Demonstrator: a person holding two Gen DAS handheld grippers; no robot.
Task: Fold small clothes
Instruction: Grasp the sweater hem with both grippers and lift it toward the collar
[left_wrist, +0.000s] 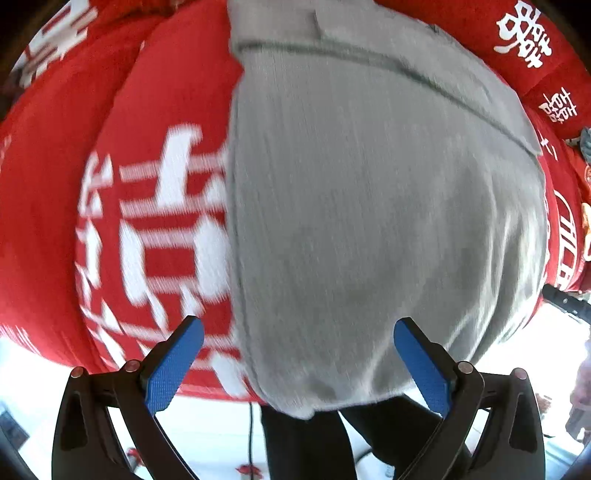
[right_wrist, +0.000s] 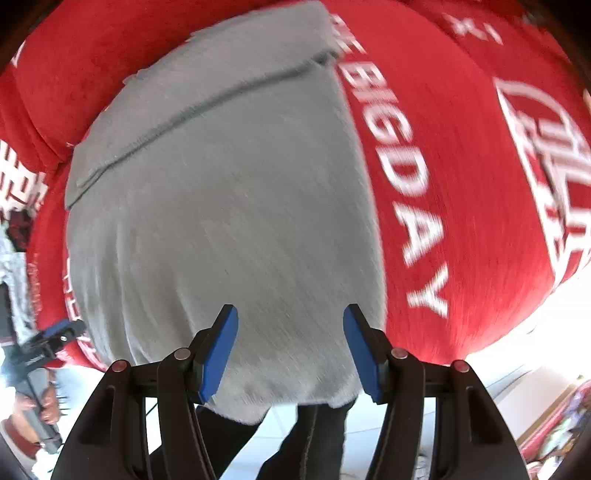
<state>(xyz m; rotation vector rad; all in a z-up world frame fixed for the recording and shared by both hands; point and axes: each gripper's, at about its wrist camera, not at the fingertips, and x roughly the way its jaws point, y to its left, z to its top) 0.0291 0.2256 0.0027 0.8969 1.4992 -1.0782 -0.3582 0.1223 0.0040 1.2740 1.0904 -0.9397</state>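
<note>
Cloth first: a grey garment (left_wrist: 369, 206) lies spread flat on a red cover with white lettering (left_wrist: 159, 229), its near hem drooping a little over the front edge. Looks like it's laid out that way so both near corners are easy to reach from the person's side. A seam runs across the far part, so it may already be doubled over there, hard to say for sure with the blur.

The left gripper (left_wrist: 299, 365) hangs over the garment's left edge, blue pads wide apart, nothing between them. One pad sits over the red cover, the other over grey fabric, so it straddles the edge, probably lining up for a pinch there.

The right gripper (right_wrist: 290, 354) points down at the near hem, jaws apart too, empty. Both tools facing down over the near side suggests the plan is to grab the hem at two spots and carry it away to fold.
</note>
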